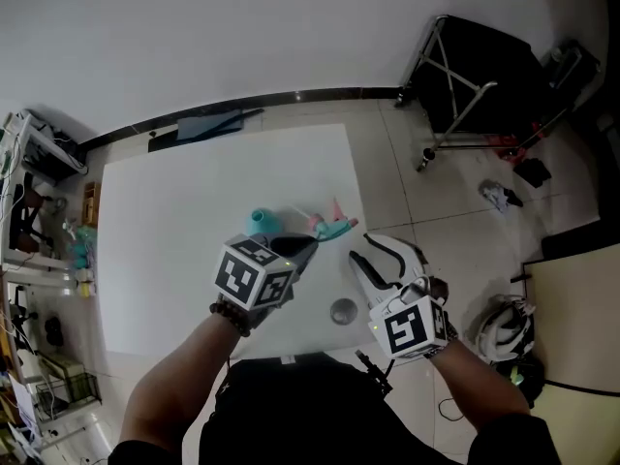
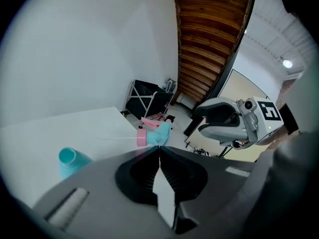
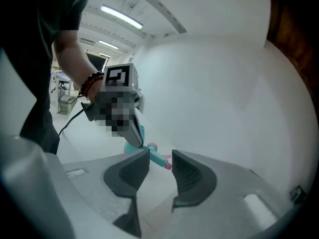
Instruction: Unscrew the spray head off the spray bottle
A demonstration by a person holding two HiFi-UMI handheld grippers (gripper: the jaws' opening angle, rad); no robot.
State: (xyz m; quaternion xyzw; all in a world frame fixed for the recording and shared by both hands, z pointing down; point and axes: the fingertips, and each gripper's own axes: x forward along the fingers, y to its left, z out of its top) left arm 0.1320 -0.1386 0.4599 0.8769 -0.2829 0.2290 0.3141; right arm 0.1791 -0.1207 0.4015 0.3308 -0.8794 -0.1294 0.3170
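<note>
Unscrewing seemingly done: spray head [image 2: 154,135] lying loose on the table [image 1: 174,211] just ahead of the left gripper [image 2: 159,148], closed and empty; bottle [image 2: 72,158] to its left. Right gripper [image 3: 160,161] parted, empty. Next, probably drawing both back.

The teal-and-pink plastic spray head [image 1: 332,227] lies near the right edge of the white rectangular table [image 1: 174,260]. Beyond the head and far to its left the tabletop offers broad room to pass. Just left of the head, the teal plastic bottle [image 1: 260,223] and the head's thin tube bar a low approach. On the near side the left gripper [image 2: 159,148], jaws together, crowds in close. The right gripper [image 3: 160,158], jaws apart and empty, takes up the near-right. A small grey round object [image 1: 343,310] sits nearer still. Right of the head, the table gives way to the open tiled floor [image 1: 436,221].
</note>
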